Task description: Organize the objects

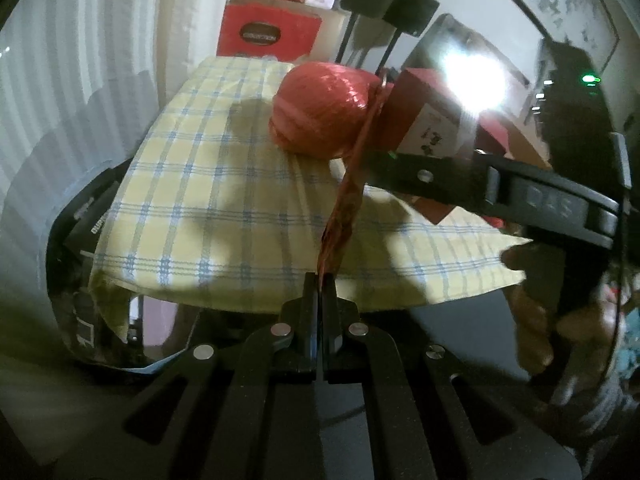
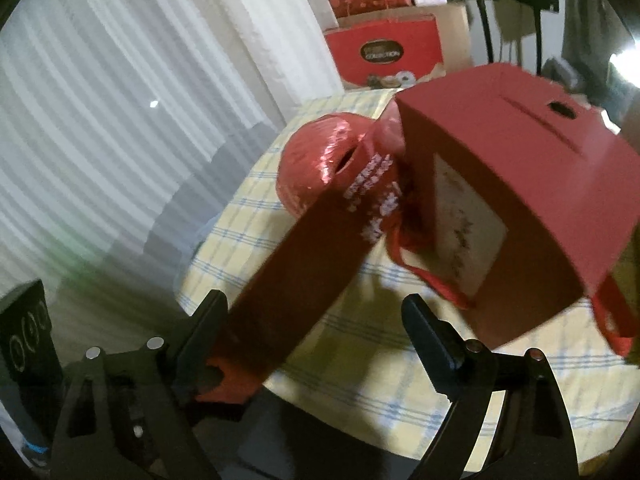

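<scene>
Shiny red ball of twine [image 1: 320,110], red box [image 2: 516,208], yellow-and-blue checked tablecloth [image 1: 208,208]

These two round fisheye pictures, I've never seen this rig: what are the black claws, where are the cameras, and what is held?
No robot arm here: a person holds two black two-finger grippers, each with a camera looking along its fingers. In the left wrist view, the left gripper is shut on a flat dark red paper strip. The right gripper reaches in from the right. In the right wrist view, the right gripper is open, with the strip passing between its fingers, seemingly against the left one. On the yellow and blue checked tablecloth lie a shiny red ball of string and a red cardboard box with red handles.
</scene>
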Action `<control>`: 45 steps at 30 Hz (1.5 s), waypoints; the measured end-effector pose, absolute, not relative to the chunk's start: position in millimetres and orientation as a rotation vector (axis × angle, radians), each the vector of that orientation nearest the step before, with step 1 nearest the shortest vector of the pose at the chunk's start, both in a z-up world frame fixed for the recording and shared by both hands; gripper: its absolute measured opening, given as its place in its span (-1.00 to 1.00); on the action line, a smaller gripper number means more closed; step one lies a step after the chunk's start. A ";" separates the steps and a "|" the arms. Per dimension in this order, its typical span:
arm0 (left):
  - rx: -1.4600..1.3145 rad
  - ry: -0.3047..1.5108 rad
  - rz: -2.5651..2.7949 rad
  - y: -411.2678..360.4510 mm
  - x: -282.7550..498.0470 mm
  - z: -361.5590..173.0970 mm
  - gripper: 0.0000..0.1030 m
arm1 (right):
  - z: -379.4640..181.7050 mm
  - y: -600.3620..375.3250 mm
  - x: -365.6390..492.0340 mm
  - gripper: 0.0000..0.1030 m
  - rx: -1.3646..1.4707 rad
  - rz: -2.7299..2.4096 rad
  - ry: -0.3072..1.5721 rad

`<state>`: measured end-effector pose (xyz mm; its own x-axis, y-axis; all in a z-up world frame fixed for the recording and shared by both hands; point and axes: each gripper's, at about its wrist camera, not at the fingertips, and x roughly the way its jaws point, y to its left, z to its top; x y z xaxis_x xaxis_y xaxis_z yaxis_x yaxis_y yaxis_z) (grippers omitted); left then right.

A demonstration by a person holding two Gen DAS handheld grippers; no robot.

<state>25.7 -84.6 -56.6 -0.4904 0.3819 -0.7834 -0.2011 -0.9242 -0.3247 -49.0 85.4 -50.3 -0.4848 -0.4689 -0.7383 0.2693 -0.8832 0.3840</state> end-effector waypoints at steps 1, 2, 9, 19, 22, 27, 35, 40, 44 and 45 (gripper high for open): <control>-1.344 -0.280 2.429 -84.8 26.7 -55.6 -0.98 | -51.7 84.6 -50.9 0.76 1.276 -2.351 -0.323; -1.334 -0.288 2.419 -85.0 27.9 -54.1 -0.98 | -52.5 84.5 -51.5 0.76 1.276 -2.338 -0.340; -1.306 -0.301 2.397 -82.1 35.5 -45.0 -0.98 | -62.7 82.1 -58.2 0.76 1.320 -2.271 -0.423; -1.277 -0.256 2.407 -71.6 39.8 -34.5 -0.98 | -67.2 73.3 -64.2 0.49 1.335 -2.243 -0.412; -1.252 -0.244 2.406 -69.5 43.0 -28.7 -0.98 | -66.4 75.2 -63.1 0.42 1.331 -2.240 -0.420; -1.218 -0.232 2.401 -67.2 48.4 -19.6 -0.98 | -62.4 77.8 -57.8 0.24 1.301 -2.249 -0.427; -1.110 -0.191 2.391 -51.2 59.7 8.1 -0.98 | -33.4 85.5 -43.6 0.01 1.205 -2.275 -0.431; -1.033 -0.132 2.374 -28.7 62.4 28.4 -0.98 | -13.6 99.6 -36.2 -0.21 1.144 -2.291 -0.455; -0.978 -0.078 2.357 -9.1 62.1 43.1 -0.98 | 5.9 104.0 -33.1 -0.46 1.096 -2.328 -0.438; -0.963 -0.060 2.354 -3.5 61.5 46.9 -0.98 | 6.8 107.2 -33.0 -0.51 1.087 -2.337 -0.435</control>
